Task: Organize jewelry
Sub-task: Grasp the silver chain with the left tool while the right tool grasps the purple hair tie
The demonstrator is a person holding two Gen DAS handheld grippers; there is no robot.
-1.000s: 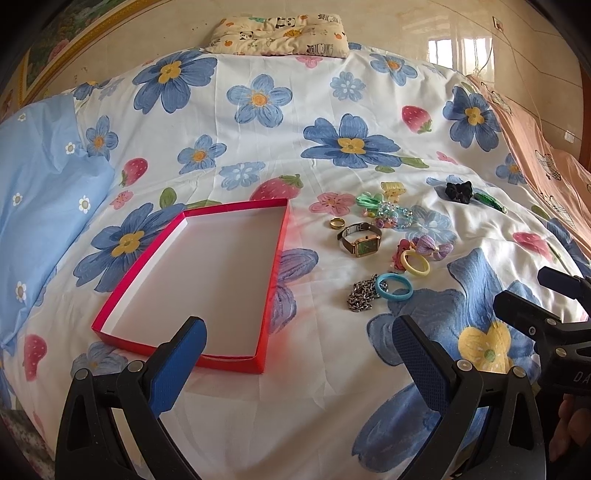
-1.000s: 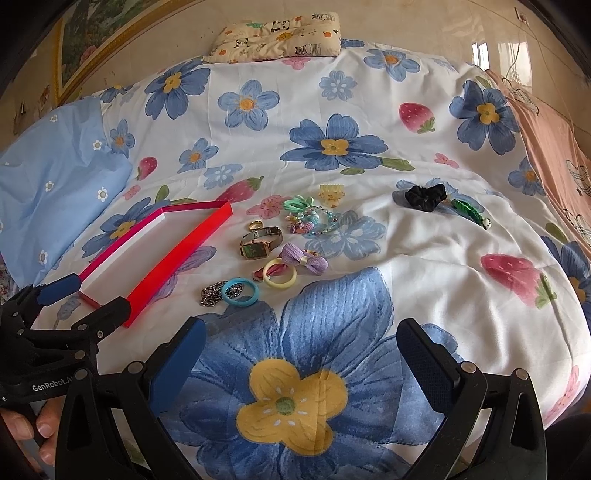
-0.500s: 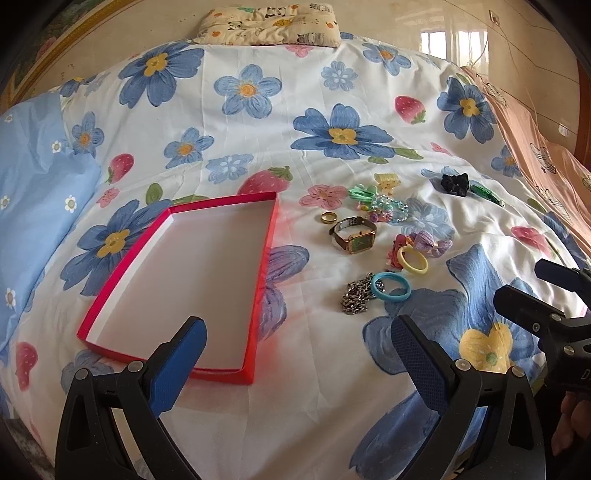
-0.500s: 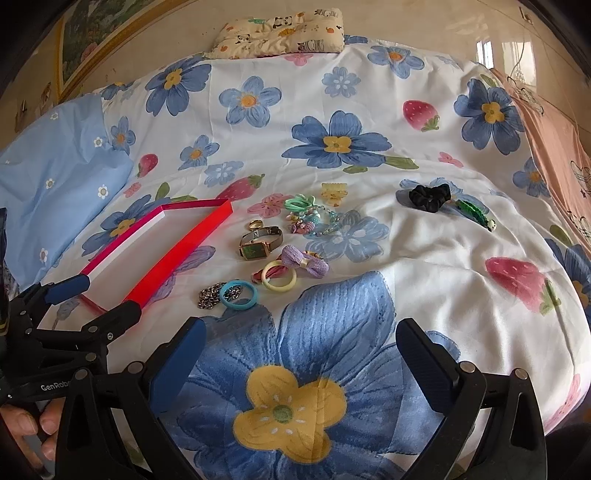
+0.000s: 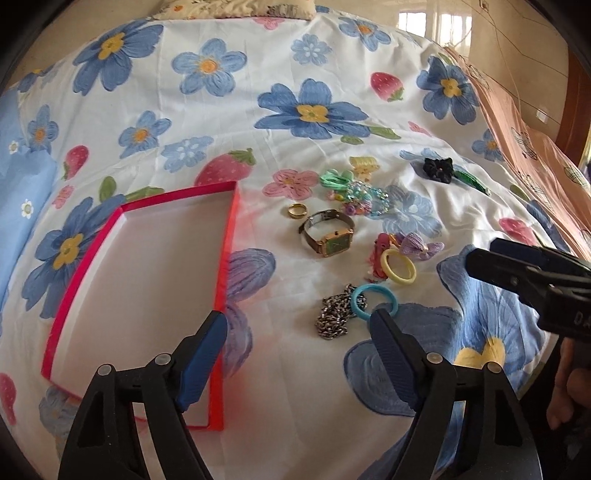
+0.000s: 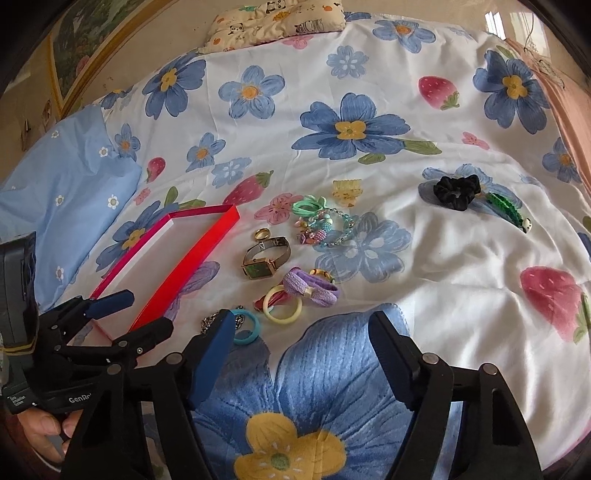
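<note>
A red tray with a white floor (image 5: 147, 280) lies on the flowered bedspread, also in the right wrist view (image 6: 184, 258). Right of it lie a gold watch (image 5: 330, 236), a gold ring (image 5: 297, 211), a silver chain (image 5: 334, 314), a blue ring (image 5: 375, 299), a yellow ring (image 5: 399, 266), a purple bow (image 5: 419, 245) and beaded bracelets (image 5: 364, 195). My left gripper (image 5: 297, 328) is open and empty just short of the chain. My right gripper (image 6: 301, 328) is open and empty near the blue ring (image 6: 245, 326) and yellow ring (image 6: 282, 304).
A black scrunchie (image 6: 456, 190) and a green clip (image 6: 508, 206) lie farther right. A yellow claw clip (image 6: 347, 190) lies behind the bracelets. A blue pillow (image 6: 62, 199) is at left, a panda pillow (image 6: 277, 18) at the bed's far end, and a peach blanket (image 5: 535, 147) at right.
Both grippers have moved forward toward the jewelry, and the left one has shifted right from over the tray toward the chain. Both stay open.
</note>
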